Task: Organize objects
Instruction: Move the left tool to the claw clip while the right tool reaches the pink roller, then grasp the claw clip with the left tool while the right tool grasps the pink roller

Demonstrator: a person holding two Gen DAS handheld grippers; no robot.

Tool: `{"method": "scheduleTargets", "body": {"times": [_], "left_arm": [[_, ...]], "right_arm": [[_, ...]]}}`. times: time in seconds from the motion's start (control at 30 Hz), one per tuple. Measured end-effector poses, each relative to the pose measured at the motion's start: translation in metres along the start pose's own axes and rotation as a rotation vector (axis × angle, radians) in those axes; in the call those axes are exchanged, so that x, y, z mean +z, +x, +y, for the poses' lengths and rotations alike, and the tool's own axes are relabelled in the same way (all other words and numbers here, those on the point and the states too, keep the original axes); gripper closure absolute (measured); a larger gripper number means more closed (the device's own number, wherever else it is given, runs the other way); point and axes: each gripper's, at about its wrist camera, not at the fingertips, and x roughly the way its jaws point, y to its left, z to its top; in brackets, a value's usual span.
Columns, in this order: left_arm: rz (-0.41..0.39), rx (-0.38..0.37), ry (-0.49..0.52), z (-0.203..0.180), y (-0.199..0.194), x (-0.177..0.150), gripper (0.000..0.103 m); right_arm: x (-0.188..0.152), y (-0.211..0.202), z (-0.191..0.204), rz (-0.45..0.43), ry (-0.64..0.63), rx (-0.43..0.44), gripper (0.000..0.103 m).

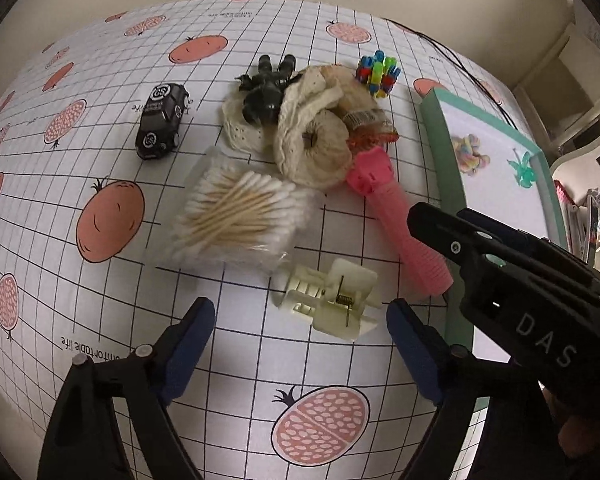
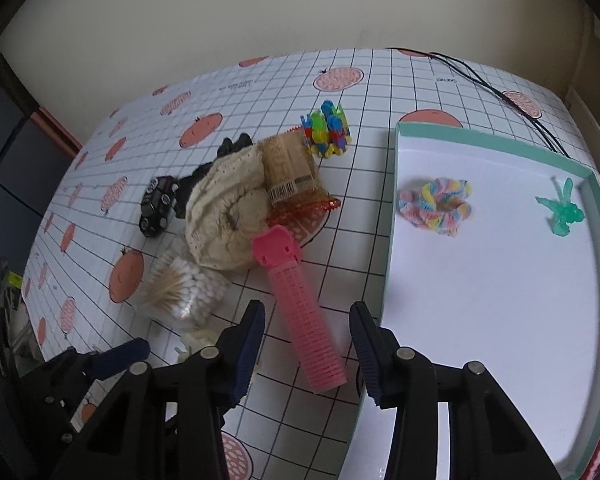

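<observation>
left tool [image 1: 300, 320] spread, right tool [image 2: 308, 332] spread

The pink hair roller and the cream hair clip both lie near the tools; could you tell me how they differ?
The pink hair roller is a long ribbed tube, while the cream hair clip is short and chunky, with teeth and a metal spring. The roller lies in front of the right tool, the clip in front of the left tool. Both lie loose on the tablecloth.

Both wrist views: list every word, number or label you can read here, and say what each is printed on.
"DAS": right gripper body, white letters.
"comfortable life", upside down, start hidden: tablecloth.
Circular emblems and side lettering: black toy car, too blurred.
Barcode label: amber packet, unreadable.
Small far-edge tablecloth prints, both views: too small.
</observation>
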Motion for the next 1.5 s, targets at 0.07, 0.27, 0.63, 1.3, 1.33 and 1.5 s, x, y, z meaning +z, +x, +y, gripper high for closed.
{"method": "scheduleTargets", "body": {"times": [0.07, 0.27, 0.63, 1.3, 1.33, 1.5], "left_arm": [[0.008, 0.005, 0.001, 0.0, 0.003, 0.0, 0.016], [0.031, -0.003, 0.008, -0.001, 0.009, 0.0, 0.027], [0.062, -0.023, 0.003, 0.002, 0.016, 0.001, 0.045], [0.06, -0.003, 0.024, 0.002, 0.016, 0.003, 0.048], [0.06, -0.002, 0.025, 0.003, 0.016, 0.004, 0.048], [0.06, -0.006, 0.017, 0.006, 0.015, 0.006, 0.048]], "right_arm": [[0.0, 0.003, 0.001, 0.009, -0.007, -0.012, 0.056], [-0.001, 0.009, 0.002, 0.027, -0.023, -0.023, 0.061], [-0.004, 0.02, 0.006, 0.063, -0.043, -0.029, 0.064], [-0.007, 0.022, 0.005, 0.076, -0.055, -0.044, 0.073], [-0.007, 0.022, 0.005, 0.075, -0.053, -0.043, 0.074], [-0.007, 0.021, 0.002, 0.075, -0.047, -0.03, 0.075]]}}
